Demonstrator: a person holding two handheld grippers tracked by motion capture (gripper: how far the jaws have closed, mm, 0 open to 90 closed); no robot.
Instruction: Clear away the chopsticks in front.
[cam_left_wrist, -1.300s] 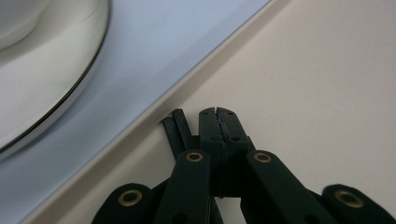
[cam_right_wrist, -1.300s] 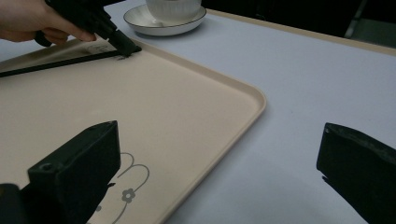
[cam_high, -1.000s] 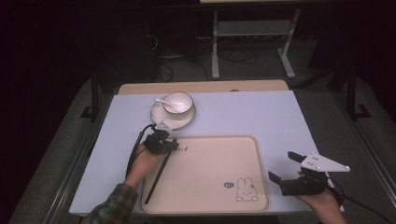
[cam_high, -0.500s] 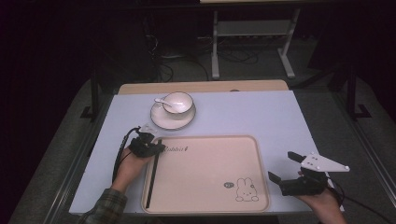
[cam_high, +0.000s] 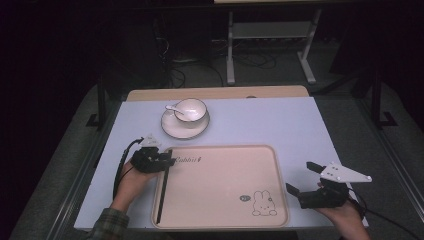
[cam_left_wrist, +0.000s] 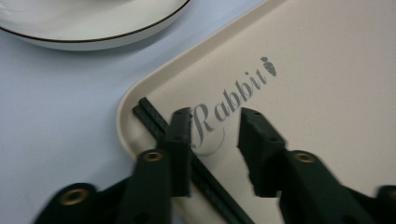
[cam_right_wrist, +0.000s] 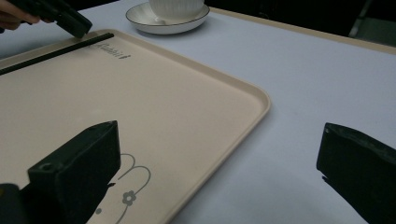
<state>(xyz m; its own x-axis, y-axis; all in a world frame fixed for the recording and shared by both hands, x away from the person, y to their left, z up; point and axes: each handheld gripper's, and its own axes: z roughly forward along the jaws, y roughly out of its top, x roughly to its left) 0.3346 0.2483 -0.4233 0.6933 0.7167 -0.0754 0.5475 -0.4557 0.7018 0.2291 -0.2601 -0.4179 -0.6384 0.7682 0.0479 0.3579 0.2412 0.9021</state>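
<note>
Chopsticks (cam_high: 163, 186) lie along the tray's (cam_high: 225, 220) left rim, tips toward frame top. Your left gripper (cam_high: 169, 161) has just been opening, nothing clamped; right gripper (cam_high: 304, 179) gapes wide, empty.

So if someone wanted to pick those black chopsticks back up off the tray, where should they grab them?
Probably near the far end of the chopsticks, coming from above. They lie flat, side by side, against the tray left rim, so jaws would likely straddle both sticks crosswise. The left gripper, jaws just opening, hovers there.
</note>
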